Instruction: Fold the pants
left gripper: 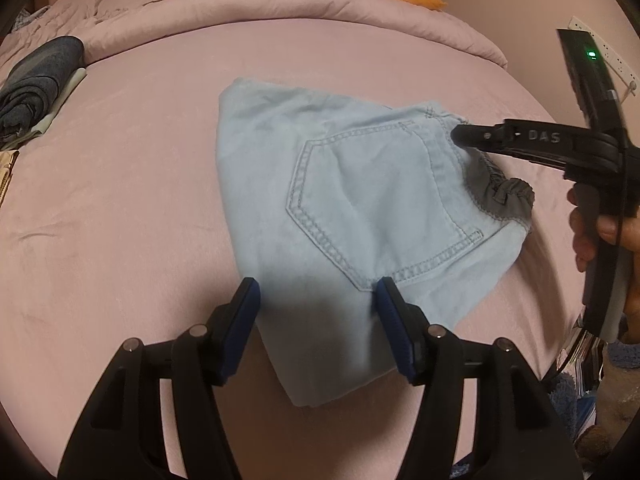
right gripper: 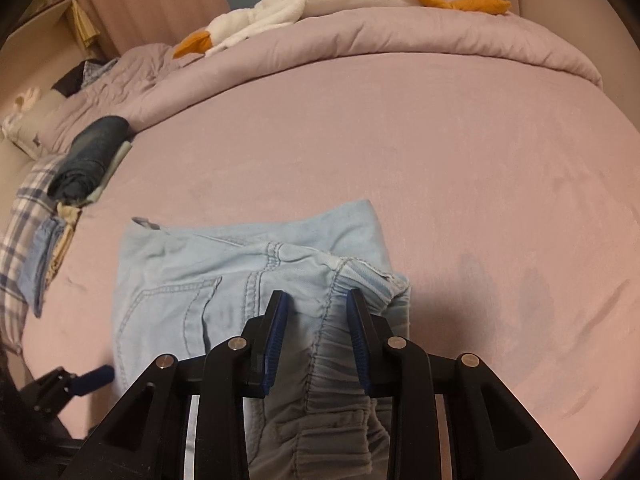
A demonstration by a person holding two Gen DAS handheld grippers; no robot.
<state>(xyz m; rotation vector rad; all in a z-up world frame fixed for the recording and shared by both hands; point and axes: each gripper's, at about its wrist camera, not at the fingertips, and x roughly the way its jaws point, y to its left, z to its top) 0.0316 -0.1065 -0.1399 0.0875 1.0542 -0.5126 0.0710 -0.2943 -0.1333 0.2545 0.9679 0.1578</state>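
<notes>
The light-blue pants (left gripper: 344, 216) lie folded into a compact bundle on the pink bed (left gripper: 120, 200), both the left gripper (left gripper: 316, 308) and the right gripper (right gripper: 316, 312) hovering with jaws wide, so only a final tidying remains, I judge.

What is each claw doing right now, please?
Left claw: open, over the folded pants, holding nothing.
Right claw: open, fingers astride the pants' waistband, not clamped.
</notes>
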